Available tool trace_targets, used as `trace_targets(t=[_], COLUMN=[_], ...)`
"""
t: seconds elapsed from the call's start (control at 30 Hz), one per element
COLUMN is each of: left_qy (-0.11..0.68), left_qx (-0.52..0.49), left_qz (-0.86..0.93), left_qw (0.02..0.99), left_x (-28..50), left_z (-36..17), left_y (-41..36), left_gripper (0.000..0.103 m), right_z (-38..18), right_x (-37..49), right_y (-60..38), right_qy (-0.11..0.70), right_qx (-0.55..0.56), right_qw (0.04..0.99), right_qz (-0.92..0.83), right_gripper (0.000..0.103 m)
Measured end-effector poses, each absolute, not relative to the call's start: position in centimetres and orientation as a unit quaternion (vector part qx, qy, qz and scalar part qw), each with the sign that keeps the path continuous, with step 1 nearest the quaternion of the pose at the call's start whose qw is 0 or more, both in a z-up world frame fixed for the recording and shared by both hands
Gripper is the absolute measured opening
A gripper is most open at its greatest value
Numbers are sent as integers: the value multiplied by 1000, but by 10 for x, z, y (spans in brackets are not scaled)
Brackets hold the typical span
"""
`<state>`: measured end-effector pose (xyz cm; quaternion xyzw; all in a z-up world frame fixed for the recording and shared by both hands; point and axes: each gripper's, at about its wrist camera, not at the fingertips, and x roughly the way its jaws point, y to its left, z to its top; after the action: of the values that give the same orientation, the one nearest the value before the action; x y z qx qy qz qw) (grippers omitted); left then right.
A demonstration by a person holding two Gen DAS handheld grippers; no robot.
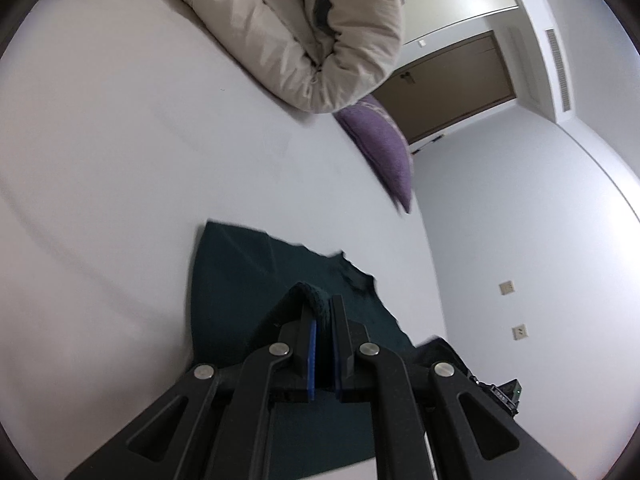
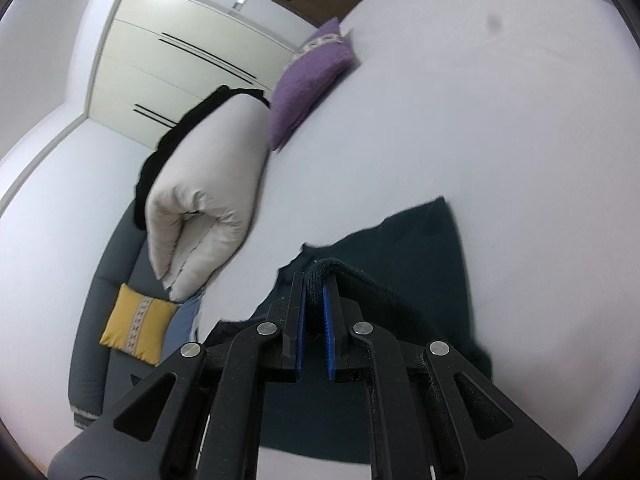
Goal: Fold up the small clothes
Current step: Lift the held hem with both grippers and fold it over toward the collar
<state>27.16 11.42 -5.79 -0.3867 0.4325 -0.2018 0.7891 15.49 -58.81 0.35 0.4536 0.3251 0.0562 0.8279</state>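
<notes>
A dark green knit garment (image 1: pixel 248 272) lies partly spread on the white bed sheet (image 1: pixel 120 160). My left gripper (image 1: pixel 323 307) is shut on a bunched edge of that garment, with the knit fold poking out above its blue pads. In the right wrist view the same garment (image 2: pixel 420 240) stretches over the sheet (image 2: pixel 480 120), and my right gripper (image 2: pixel 316 280) is shut on another bunched edge of it. Both pinched edges are lifted off the sheet, and the cloth hangs down under the fingers.
A rolled beige duvet (image 1: pixel 312 32) lies at the far side of the bed, with a purple cushion (image 1: pixel 384 148) beside it. The right wrist view shows the duvet (image 2: pixel 204 184), the purple cushion (image 2: pixel 308 80), a yellow cushion (image 2: pixel 136 328) on a grey sofa (image 2: pixel 96 300), and white wardrobe doors (image 2: pixel 180 60).
</notes>
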Motion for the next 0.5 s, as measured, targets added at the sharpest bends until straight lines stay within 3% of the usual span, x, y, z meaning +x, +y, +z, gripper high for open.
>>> trace_targets(t=[0.5], left_qy=[458], left_qx=[-346], left_qz=[-147], left_qw=[806], left_x=[383], left_z=[-115], left_y=[76], left_gripper=[9], right_z=[-91], right_x=[299], right_y=[-617], right_qy=[362], right_qx=[445], right_qw=[818], right_qz=[-38], right_gripper=[7])
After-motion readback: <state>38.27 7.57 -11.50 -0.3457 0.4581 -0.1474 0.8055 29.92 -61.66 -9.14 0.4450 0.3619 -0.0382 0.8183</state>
